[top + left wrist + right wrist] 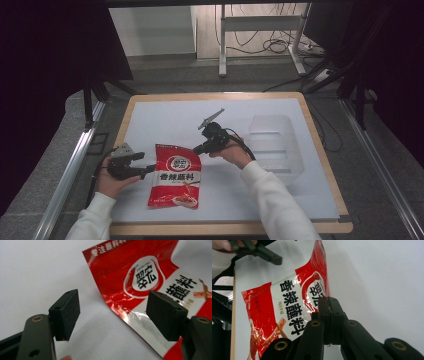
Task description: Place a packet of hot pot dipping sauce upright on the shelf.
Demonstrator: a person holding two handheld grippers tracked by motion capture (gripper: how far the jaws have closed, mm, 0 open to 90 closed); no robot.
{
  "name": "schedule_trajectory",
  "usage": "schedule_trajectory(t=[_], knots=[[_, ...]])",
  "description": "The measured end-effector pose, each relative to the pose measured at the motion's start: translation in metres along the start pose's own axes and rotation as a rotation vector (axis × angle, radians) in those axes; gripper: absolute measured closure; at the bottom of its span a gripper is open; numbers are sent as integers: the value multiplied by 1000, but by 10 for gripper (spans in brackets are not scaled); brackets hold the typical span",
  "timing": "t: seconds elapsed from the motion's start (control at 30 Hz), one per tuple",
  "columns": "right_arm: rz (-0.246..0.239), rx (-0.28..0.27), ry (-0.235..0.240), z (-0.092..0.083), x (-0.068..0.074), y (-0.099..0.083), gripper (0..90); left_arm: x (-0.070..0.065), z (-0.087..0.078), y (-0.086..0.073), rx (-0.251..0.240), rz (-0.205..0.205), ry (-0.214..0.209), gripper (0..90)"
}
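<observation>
Covering most of the middle of the high view, the white table [165, 120] with its wooden rim is the largest thing. At its right side sits a clear plastic bin [275, 145], right of centre in the frame; it is see-through and nothing can be made out inside it.

Next in size is the red pouch [175, 176], lying flat on the table at lower centre of the high view, well apart from the bin. It is a sealed foil packet with a round logo near its top edge, a white band with dark characters across the middle and a food picture at its lower end. Its top edge curls up a little off the table.

At lower left of the high view, the left gripper [145, 170] lies level and points toward the pouch's left edge. In the left gripper view its jaws stand wide apart, with bare table between the pads [68, 312] and the pouch's glossy edge running under the right-hand one; the pads press on nothing.

Just above the pouch's upper right corner in the high view is the right gripper [196, 149], held in a hand [235, 152]. In the right gripper view its jaws are pressed together with nothing between them, hanging over the pouch's logo end.
</observation>
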State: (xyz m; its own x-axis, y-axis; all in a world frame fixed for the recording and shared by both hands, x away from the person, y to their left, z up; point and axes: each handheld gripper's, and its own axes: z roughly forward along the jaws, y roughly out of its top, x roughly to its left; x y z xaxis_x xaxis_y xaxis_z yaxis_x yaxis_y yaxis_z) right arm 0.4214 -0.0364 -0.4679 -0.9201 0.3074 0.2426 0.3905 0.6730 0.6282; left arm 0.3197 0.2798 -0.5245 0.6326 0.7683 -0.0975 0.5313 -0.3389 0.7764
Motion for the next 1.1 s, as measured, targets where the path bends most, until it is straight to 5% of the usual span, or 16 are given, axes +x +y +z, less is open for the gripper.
schedule_trajectory(t=[0.13,0.6,0.67,0.83,1.1], knots=[[-11,4,2,-1,2,0,891,8,8,11,-8,-23,-28,265],[-33,14,4,1,8,-1,892,18,47,25,20,10,-170,296],[-39,13,5,1,9,-1,891,17,50,26,13,10,-205,335],[-36,14,1,0,9,-2,891,13,43,25,18,52,-160,490],[-24,17,-6,2,8,-4,890,5,27,19,16,129,-181,765]])
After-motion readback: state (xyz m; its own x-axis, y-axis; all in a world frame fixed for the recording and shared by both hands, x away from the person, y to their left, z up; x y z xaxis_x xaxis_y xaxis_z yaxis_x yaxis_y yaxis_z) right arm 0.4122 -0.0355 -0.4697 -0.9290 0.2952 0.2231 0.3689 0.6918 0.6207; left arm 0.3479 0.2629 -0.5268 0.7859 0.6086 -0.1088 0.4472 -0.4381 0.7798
